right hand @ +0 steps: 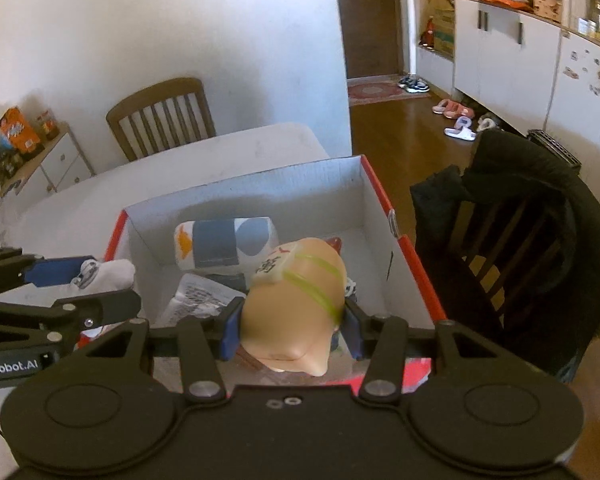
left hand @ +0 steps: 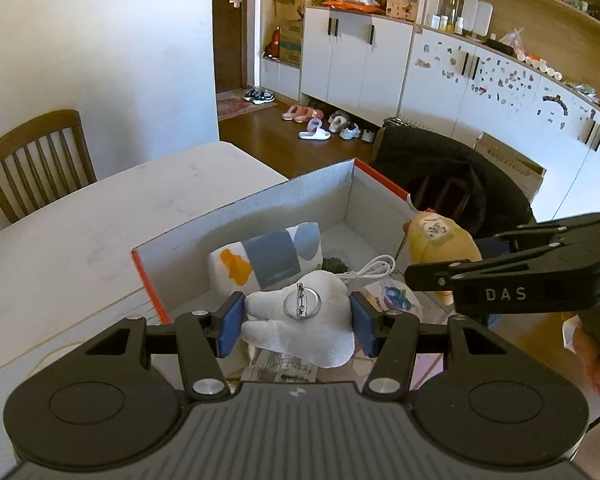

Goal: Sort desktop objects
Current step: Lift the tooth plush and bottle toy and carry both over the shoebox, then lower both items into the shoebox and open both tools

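My left gripper (left hand: 298,324) is shut on a white tooth-shaped plush (left hand: 304,332) with a round metal pin badge on it, held over the near end of the open cardboard box (left hand: 260,204). My right gripper (right hand: 292,330) is shut on a tan soft toy (right hand: 296,300) with green bands and a white tag, held over the same box (right hand: 380,220). The toy (left hand: 440,240) and the right gripper (left hand: 420,276) also show at the right of the left wrist view. The plush (right hand: 104,274) and the left gripper (right hand: 76,280) show at the left of the right wrist view.
Inside the box lie a patterned tissue pack (left hand: 268,256), a white cable (left hand: 372,268) and printed packets (right hand: 200,300). The box stands on a white table (left hand: 80,232). A wooden chair (left hand: 36,160) stands behind it; a chair with a black coat (right hand: 520,216) is at the right.
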